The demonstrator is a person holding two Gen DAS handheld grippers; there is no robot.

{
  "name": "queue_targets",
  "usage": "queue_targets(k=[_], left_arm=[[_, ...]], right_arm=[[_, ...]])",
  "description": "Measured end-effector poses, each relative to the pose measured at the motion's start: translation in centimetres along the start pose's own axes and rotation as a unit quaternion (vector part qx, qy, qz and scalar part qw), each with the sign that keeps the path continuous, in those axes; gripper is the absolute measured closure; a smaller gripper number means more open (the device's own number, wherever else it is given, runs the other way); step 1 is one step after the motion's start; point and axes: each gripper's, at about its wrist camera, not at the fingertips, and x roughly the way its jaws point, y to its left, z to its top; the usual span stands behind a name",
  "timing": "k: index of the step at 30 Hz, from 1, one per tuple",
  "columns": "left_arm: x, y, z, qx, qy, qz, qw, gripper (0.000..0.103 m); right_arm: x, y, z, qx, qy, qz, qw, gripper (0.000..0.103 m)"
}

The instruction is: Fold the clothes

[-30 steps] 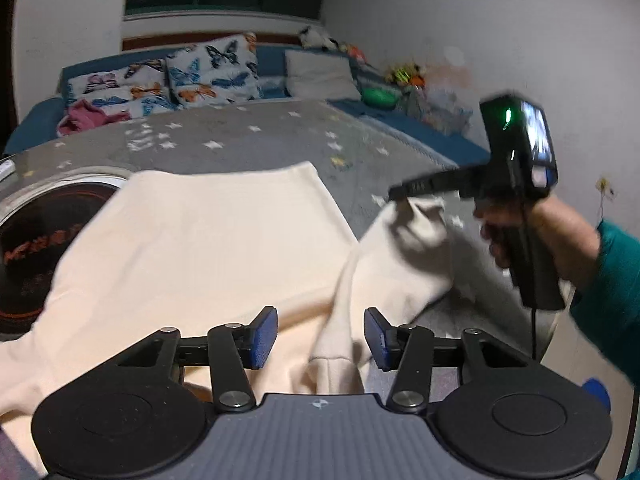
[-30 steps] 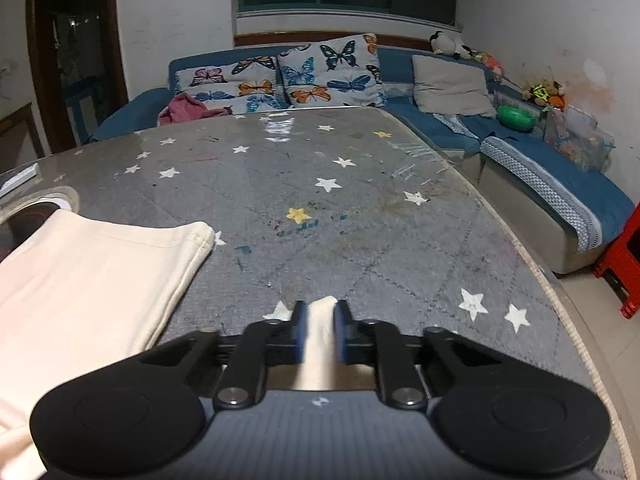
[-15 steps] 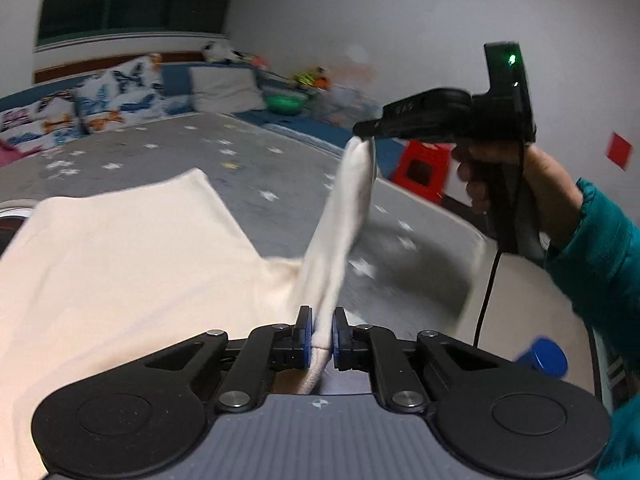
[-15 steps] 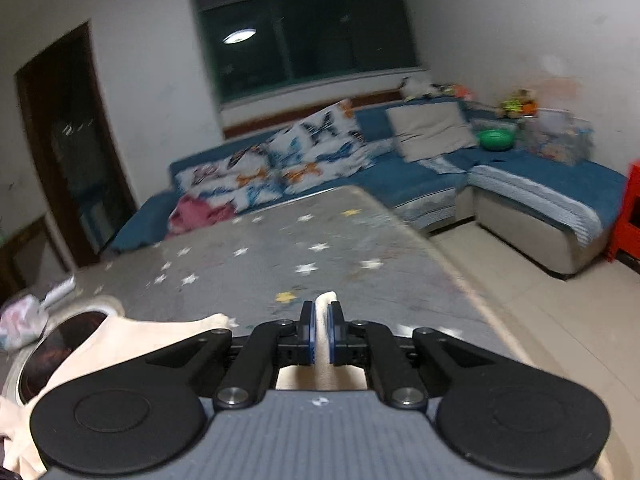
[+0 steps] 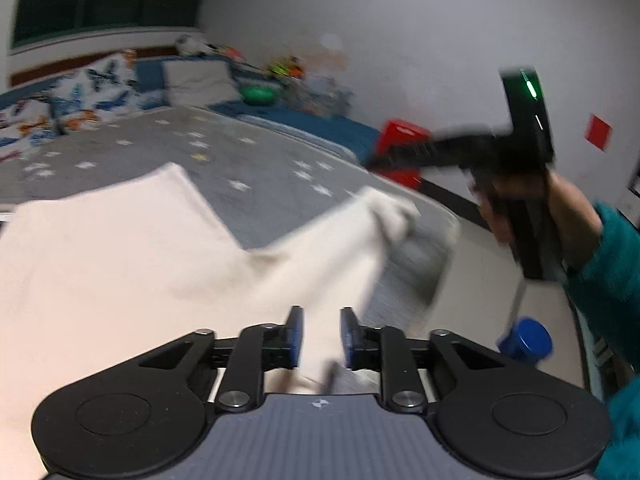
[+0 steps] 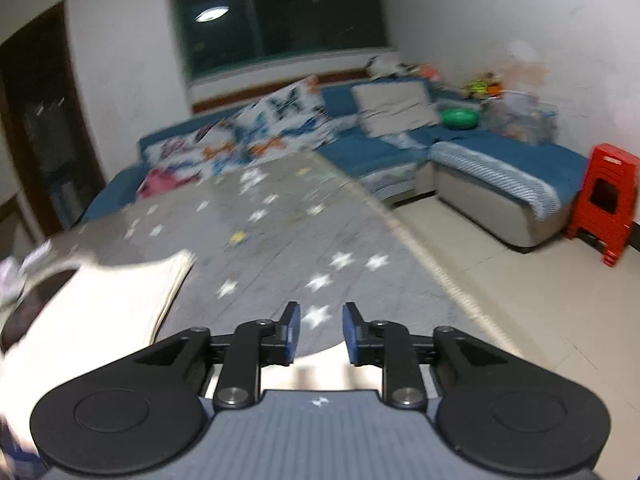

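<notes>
- Looking down at my cream shirt, I see it spread out on the gray star tabletop, filling the left and middle of the left picture.
- One sleeve sticks out toward the right of the picture, bunched and wrinkly at its end, near the tabletop's edge.
- The shirt looks soft, light and floppy to me. I think it will sag and crease if I lift it by one spot, so it should not break or slip much.
- I think good spots to take hold are the end of the sleeve and where the sleeve meets the body, so the cloth stays stretched between two grips.
- My left hand-held gripper has its blue pads partly apart. Cream cloth shows in the gap, but the pads do not pinch it, so it is let go.
- My right hand-held gripper is spread about the same and holds nothing. In its own picture I see only tabletop stars between the pads, and a strip of cream cloth lower down.
- In the left picture, my right hand holds that gripper up at the right, above the sleeve end and not touching it.
- Both pictures are blurry, so I cannot tell any folds for sure.
</notes>
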Motion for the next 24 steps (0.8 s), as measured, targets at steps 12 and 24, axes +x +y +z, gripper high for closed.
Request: queue_targets(k=[12, 24], left_arm=[[-2.2, 10.2, 1.9, -0.116, -0.022, 0.196, 0.9735, 0.062], [-1.3, 17.8, 3.8, -0.156, -0.015, 0.317, 0.9354, 0.054]], right_arm=[[4.2, 2.1, -1.6, -0.055, 0.051, -0.021, 0.997, 0.064], [8.9, 5.0, 2.0, -0.059, 0.072, 0.013, 0.996, 0.065]])
